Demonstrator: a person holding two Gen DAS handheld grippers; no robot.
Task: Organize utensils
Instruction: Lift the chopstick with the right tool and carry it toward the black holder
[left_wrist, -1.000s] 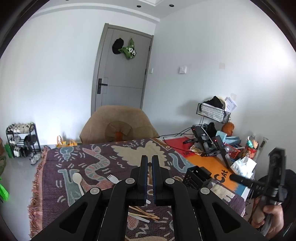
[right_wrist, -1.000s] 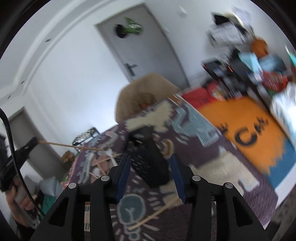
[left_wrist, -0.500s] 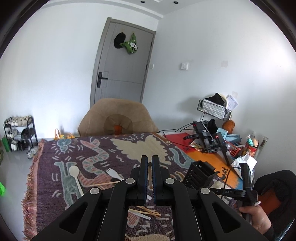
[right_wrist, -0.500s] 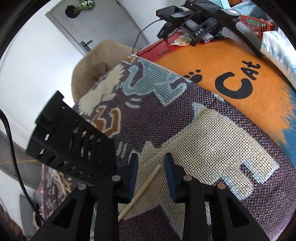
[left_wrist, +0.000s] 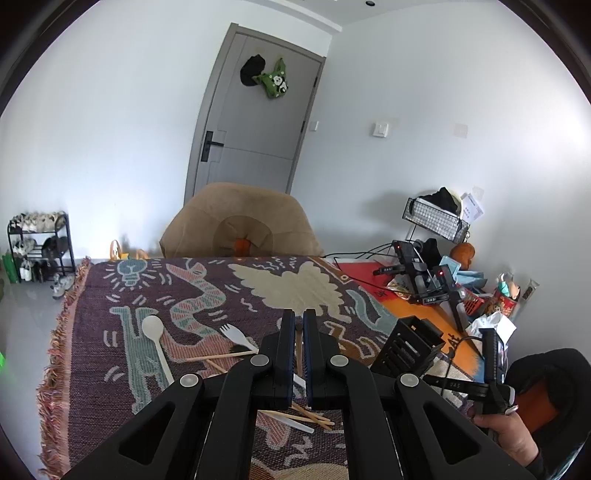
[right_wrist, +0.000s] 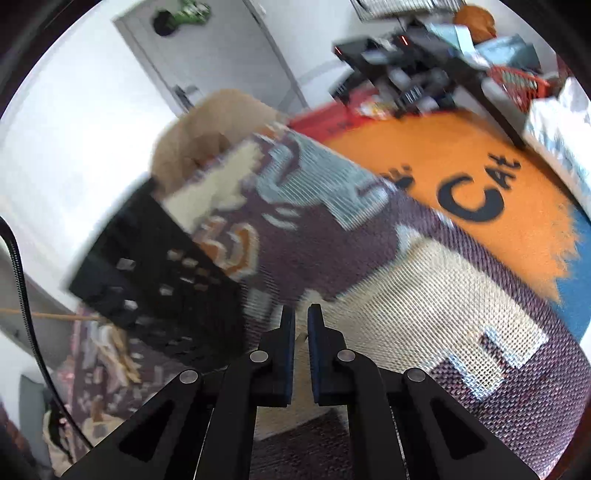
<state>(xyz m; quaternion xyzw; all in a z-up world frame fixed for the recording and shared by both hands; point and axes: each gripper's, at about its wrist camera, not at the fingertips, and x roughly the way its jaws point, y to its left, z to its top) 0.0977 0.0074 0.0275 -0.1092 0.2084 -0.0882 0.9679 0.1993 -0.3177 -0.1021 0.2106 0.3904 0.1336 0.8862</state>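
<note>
Spoon (left_wrist: 153, 329) and fork (left_wrist: 229, 329) lie at centre left of the left view with loose chopsticks (left_wrist: 221, 356) on the patterned cloth (left_wrist: 110, 295). At centre the left gripper (left_wrist: 299, 325) is clamped on one chopstick (left_wrist: 299, 354). The black caddy (left_wrist: 406, 349) stands right of it. In the right view the right gripper (right_wrist: 301, 325) pinches another chopstick (right_wrist: 302, 336); thin sticks could twist loose and miss the slots.
</note>
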